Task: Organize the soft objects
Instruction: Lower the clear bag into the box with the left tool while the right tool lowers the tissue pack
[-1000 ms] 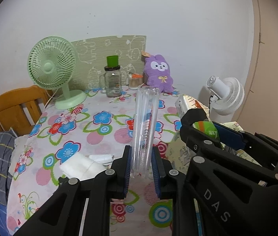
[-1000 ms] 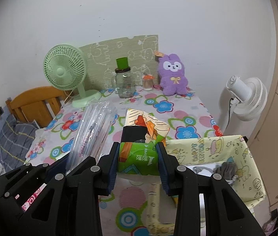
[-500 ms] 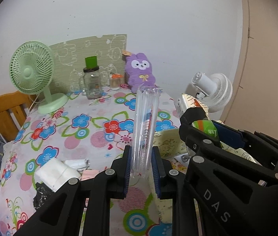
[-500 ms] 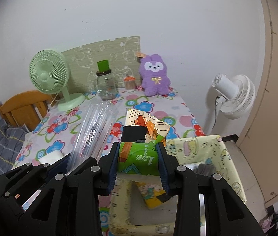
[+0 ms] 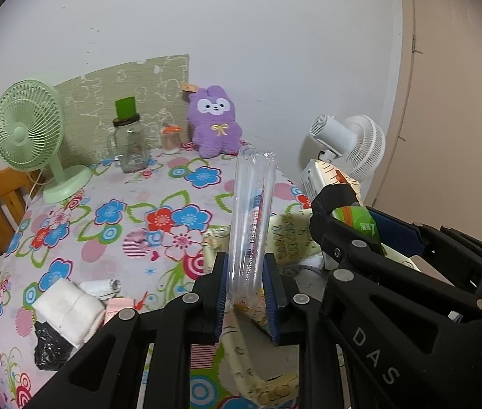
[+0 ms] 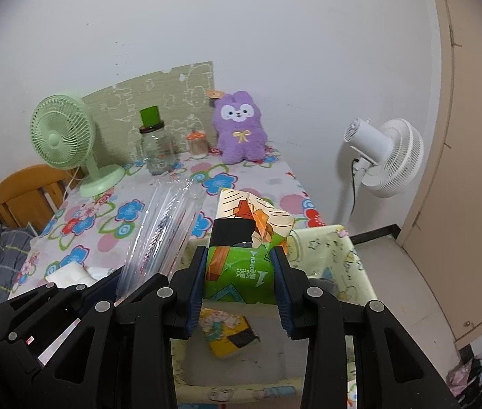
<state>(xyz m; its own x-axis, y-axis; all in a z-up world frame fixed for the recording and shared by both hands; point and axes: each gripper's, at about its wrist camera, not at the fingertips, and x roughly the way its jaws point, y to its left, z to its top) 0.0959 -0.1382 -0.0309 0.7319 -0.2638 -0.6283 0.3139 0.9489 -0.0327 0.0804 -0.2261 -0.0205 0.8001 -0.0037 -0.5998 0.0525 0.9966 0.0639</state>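
My left gripper (image 5: pixel 245 293) is shut on a long clear plastic packet (image 5: pixel 251 218) that stands upright between its pads; the packet also shows in the right wrist view (image 6: pixel 162 235). My right gripper (image 6: pixel 239 284) is shut on a green and orange tissue pack (image 6: pixel 244 252), held above the open yellow fabric bin (image 6: pixel 353 259). The same pack shows in the left wrist view (image 5: pixel 346 201). A colourful pack (image 6: pixel 229 332) lies on the bin's floor. A white cloth roll (image 5: pixel 67 308) lies on the flowered table (image 5: pixel 111 225).
A purple plush rabbit (image 6: pixel 239 133), a green desk fan (image 6: pixel 67 146), a glass jar with a green lid (image 6: pixel 154 146) and a small jar (image 6: pixel 197 145) stand at the table's back. A white floor fan (image 6: pixel 387 156) stands right. A black bag (image 5: pixel 50 344) lies by the cloth roll.
Both grippers, still holding their items, have moved right across the table until the yellow bin lies under the right gripper. The grips have not changed.
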